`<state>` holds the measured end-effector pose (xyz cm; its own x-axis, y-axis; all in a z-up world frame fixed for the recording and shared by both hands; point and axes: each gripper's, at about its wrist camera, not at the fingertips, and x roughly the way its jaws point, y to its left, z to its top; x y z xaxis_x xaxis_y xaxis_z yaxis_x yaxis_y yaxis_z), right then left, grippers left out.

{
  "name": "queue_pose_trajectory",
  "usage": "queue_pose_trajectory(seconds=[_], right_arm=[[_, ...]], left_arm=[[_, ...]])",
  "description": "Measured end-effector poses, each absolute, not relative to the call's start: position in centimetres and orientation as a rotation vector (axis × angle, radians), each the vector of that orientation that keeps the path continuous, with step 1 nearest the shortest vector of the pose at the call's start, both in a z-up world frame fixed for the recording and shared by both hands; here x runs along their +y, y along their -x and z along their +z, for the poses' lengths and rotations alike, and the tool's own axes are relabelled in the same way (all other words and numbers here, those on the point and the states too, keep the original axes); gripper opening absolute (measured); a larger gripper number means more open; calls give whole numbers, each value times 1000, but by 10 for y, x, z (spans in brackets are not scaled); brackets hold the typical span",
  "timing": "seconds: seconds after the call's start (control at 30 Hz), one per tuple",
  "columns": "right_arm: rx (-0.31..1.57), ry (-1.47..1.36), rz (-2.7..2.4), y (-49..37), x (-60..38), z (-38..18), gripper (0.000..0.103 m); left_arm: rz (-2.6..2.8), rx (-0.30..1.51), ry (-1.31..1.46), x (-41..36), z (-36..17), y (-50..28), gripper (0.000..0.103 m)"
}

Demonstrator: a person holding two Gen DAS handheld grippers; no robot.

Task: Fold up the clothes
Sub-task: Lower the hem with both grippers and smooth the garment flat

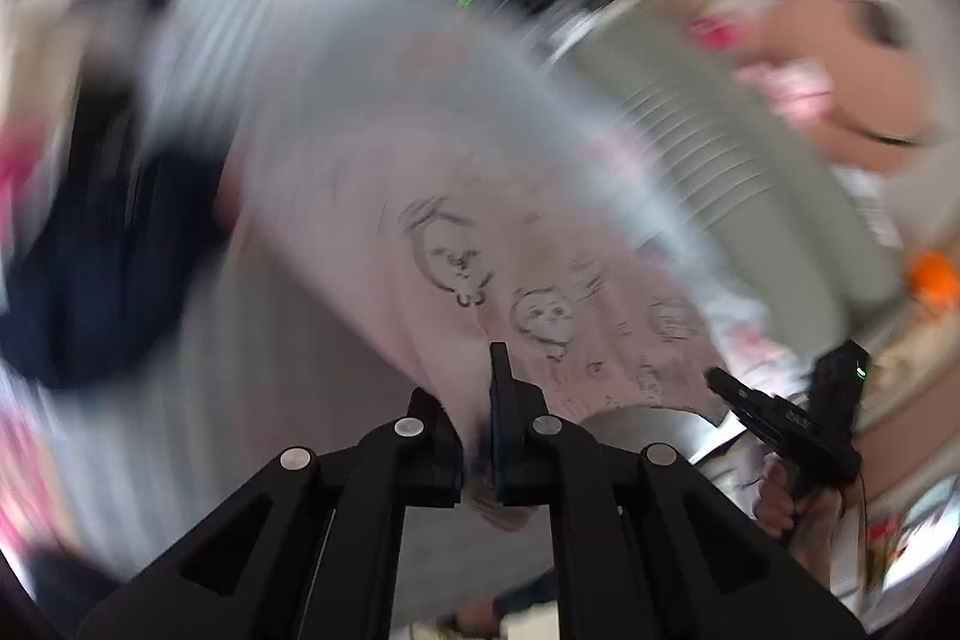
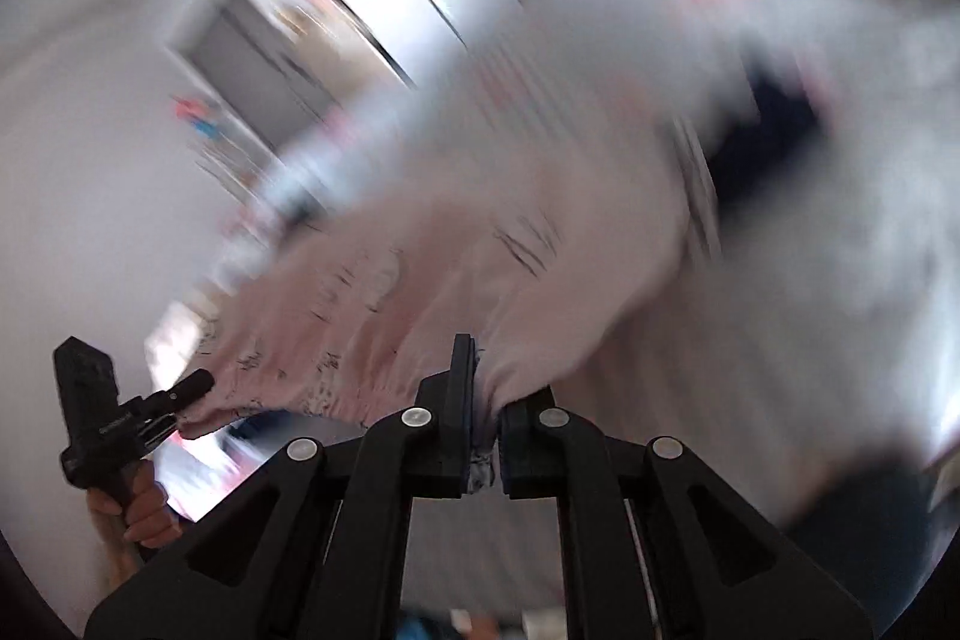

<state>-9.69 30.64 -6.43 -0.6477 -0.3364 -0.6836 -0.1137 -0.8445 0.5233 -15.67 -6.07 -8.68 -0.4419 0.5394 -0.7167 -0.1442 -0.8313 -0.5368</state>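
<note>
A pale pink garment printed with small black cartoon faces hangs spread in the air, heavily blurred by motion. My left gripper is shut on one edge of it, cloth bunched between the fingers. In the same view the right gripper pinches the far corner, a hand wrapped round its handle. In the right wrist view my right gripper is shut on the garment, and the left gripper grips the opposite corner at lower left.
A dark navy item lies blurred at the left. Ribbed grey fabric and an orange object show at the right. White wall and a grey panel fill the right wrist view's left side.
</note>
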Motion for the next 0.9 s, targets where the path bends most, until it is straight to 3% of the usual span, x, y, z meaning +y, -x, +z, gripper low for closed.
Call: queue_pose_trajectory(seconds=[0.1,0.17,0.5,0.57,0.6,0.63,0.7,0.77,0.9], right_arm=[[-889,-1512,-2505,100,299,-145,6],[-883,-1572,-2503,96,298,-165,6],[-852,-1527,-2530,89,297,-157,6],[-862,-1542,-2494,96,291,-163,16],[-867,-1549,-2475,99,288,-166,29],[-865,-1563,-2460,104,285,-172,29],[-842,-1585,-2453,107,282,-178,25],[-806,-1571,-2474,106,279,-173,11],[-710,-1506,-2536,100,274,-149,7]], left_arm=[[2244,-540,1610,-56,-164,151,6],[2231,-567,1616,-59,-174,145,6],[2209,-695,1472,-80,-167,134,7],[2201,-705,1490,-82,-173,136,12],[2192,-703,1524,-81,-180,139,13],[2180,-700,1563,-78,-190,143,13],[2167,-713,1592,-73,-200,145,12],[2184,-694,1572,-69,-193,143,6],[2225,-641,1498,-65,-167,136,4]])
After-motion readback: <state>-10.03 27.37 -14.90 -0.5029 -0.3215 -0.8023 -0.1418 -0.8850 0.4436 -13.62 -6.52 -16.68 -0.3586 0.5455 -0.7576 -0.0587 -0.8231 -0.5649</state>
